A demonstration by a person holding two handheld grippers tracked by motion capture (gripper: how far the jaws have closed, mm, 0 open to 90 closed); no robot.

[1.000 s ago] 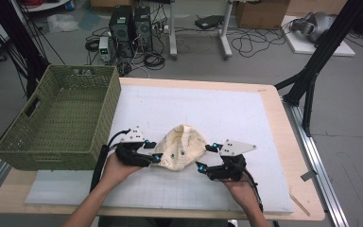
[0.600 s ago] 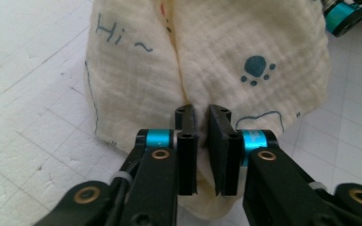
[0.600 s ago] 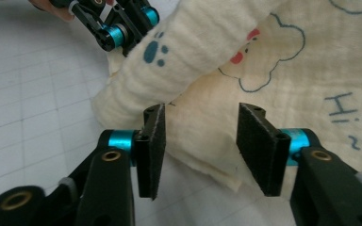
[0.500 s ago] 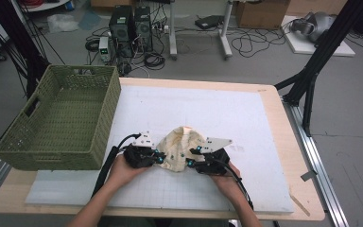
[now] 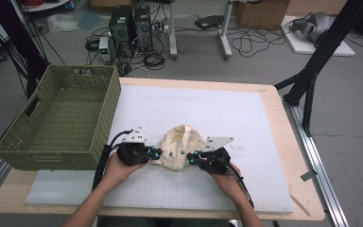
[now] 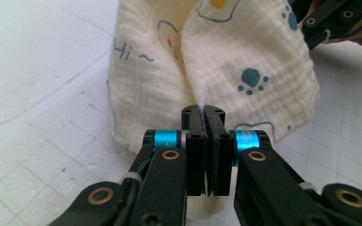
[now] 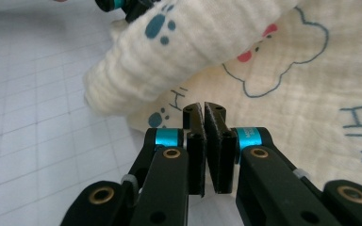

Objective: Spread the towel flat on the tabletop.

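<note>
A cream muslin cloth (image 5: 179,144) printed with blue paws, clouds and "Hi~" lies bunched on the white gridded mat (image 5: 217,109). My left gripper (image 5: 157,153) is at the cloth's near-left edge and my right gripper (image 5: 191,156) at its near-right edge. In the left gripper view the jaws (image 6: 202,110) have just closed, and the cloth (image 6: 226,56) puckers into a fold pinched at their tips. In the right gripper view the jaws (image 7: 202,108) have also just closed, flat together over the edge of the cloth (image 7: 287,94). Each gripper is held in a hand.
A green woven basket (image 5: 82,70) stands on the table's left side, close beside the left hand. The mat stretches back and right toward the wooden table edge (image 5: 283,118). Computers, cables and a black stand sit on the floor beyond.
Both grippers have closed in on the cloth's near edge, the right one shifting left and slightly forward. Their jaws went from open to shut, and the cloth has bunched narrower.
</note>
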